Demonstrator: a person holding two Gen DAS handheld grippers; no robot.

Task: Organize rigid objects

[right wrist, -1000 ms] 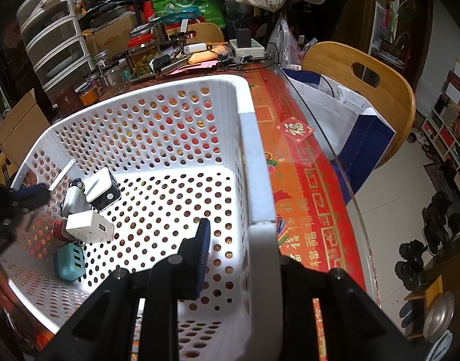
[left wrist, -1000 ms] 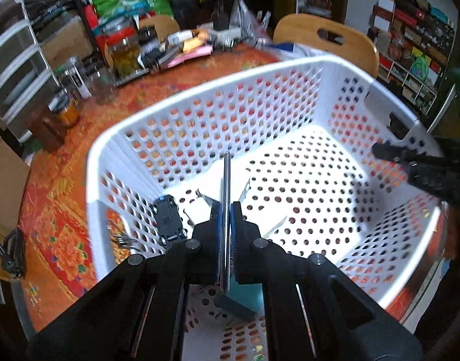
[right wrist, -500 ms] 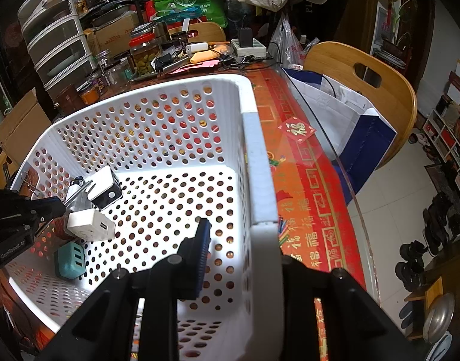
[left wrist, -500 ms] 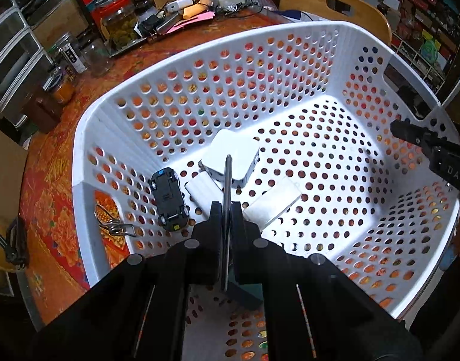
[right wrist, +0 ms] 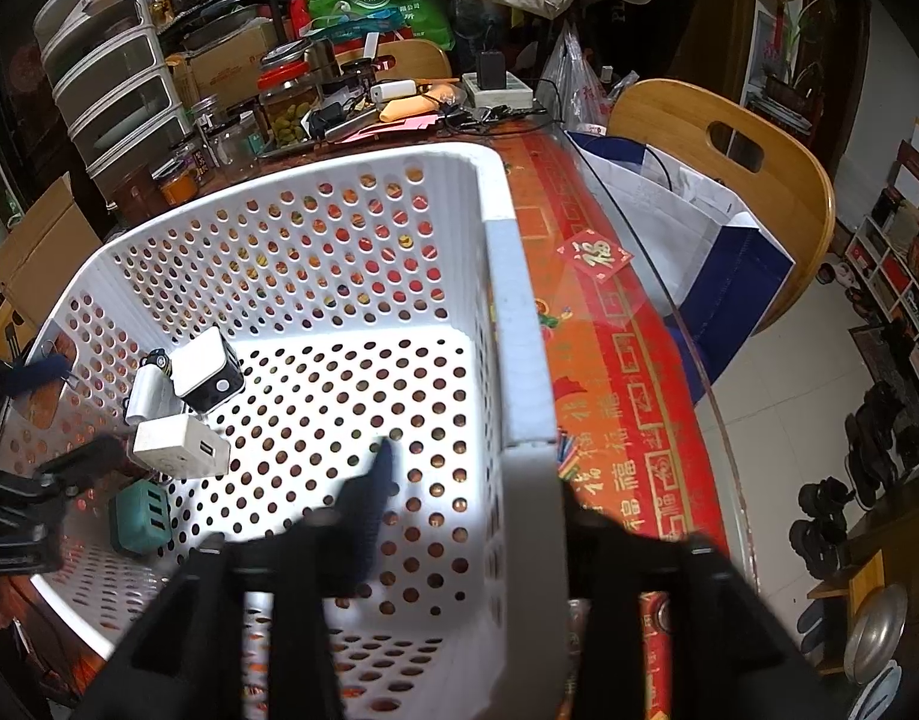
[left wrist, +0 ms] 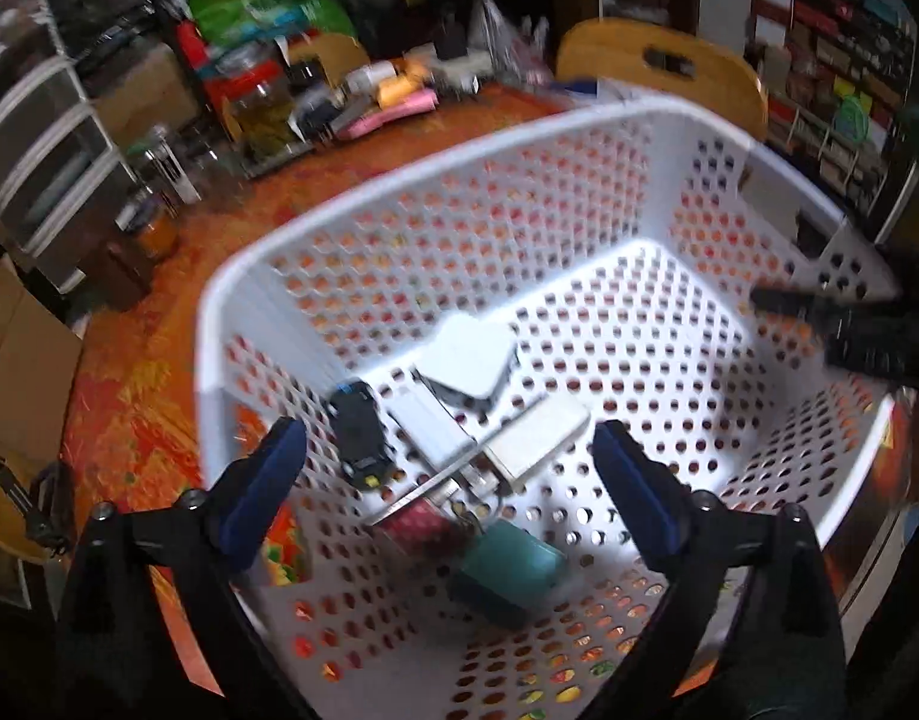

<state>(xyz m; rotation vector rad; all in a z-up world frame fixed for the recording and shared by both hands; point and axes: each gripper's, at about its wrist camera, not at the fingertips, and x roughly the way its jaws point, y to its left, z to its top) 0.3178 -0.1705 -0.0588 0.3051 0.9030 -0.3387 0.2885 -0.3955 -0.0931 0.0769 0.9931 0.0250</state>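
Your left gripper (left wrist: 450,480), clamped on a metal strip (left wrist: 426,486) a moment earlier, had sprung wide, dropping it among the chargers at the basket's (left wrist: 399,180) 7 o'clock, while your right gripper (right wrist: 477,480) pinched the rim.

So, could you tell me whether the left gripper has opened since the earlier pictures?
Yes. The left gripper now stands wide open above the white basket; earlier it was shut on a thin metal strip, which now lies among the chargers on the basket floor.
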